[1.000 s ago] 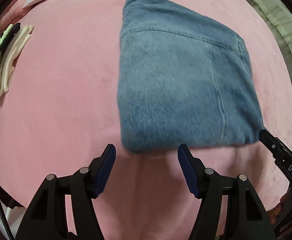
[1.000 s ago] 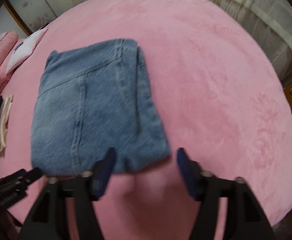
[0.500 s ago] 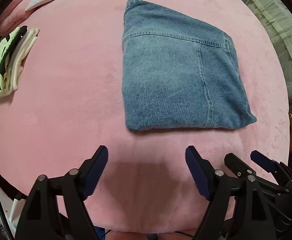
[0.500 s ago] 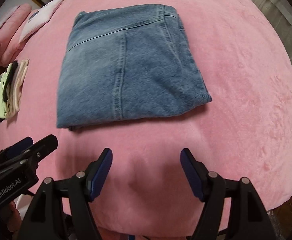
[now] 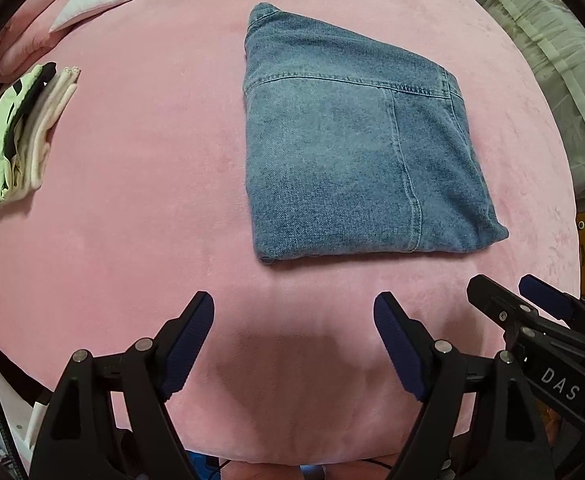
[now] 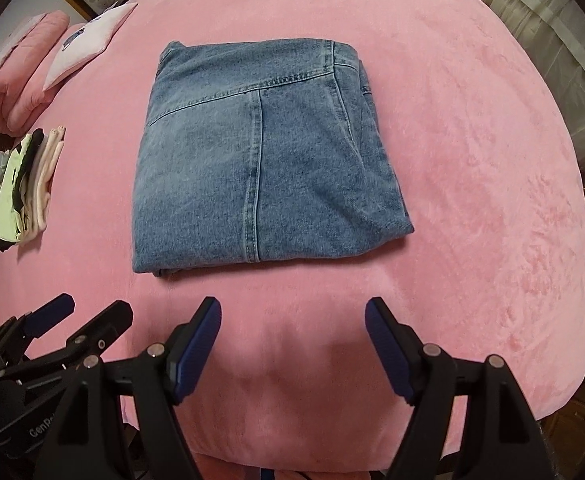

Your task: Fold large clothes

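Lying beyond both empty, just-widened grippers (left gripper [image 5: 294, 322], right gripper [image 6: 293, 326]): folded jeans [image 5: 356, 148].

Blue jeans [image 6: 260, 168] folded square (seams up), flat on pink bedspread [image 6: 472, 160]

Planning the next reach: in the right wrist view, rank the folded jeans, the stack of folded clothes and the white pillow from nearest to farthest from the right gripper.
From the right gripper:
1. Folded jeans, straight ahead on the pink bedcover.
2. Stack of folded clothes, at the left edge.
3. White pillow, far upper left.
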Demonstrator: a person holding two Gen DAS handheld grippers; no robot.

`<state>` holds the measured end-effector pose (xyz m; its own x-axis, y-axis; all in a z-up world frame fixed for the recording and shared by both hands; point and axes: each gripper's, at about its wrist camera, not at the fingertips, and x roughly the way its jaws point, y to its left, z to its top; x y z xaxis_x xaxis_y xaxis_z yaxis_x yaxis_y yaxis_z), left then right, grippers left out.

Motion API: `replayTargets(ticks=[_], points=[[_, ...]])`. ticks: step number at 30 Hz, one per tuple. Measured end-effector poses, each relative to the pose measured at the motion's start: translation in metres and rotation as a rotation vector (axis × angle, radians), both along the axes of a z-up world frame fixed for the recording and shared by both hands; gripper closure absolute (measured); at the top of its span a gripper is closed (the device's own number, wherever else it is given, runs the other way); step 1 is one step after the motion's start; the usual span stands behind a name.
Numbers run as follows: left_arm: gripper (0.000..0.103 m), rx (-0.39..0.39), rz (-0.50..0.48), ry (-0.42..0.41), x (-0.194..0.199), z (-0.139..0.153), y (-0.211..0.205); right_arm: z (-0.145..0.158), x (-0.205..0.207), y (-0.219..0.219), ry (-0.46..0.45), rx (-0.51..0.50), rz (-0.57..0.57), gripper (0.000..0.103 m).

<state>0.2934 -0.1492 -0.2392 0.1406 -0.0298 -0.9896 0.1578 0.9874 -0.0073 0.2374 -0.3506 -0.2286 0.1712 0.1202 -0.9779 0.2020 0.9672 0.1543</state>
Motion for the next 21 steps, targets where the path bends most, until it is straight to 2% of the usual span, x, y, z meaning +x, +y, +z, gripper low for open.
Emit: replayTargets(ticks=[6,21], points=[[0.022,0.014,-0.005,0.004,0.004,-0.001,-0.005,-0.007,0.004,-0.006,0.022,0.013,-0.01,0.028],[0.022,0.021,0.036,0.034,0.03,-0.008,-0.03,-0.01,0.023,-0.039,0.014,-0.004,-0.052,0.028]])
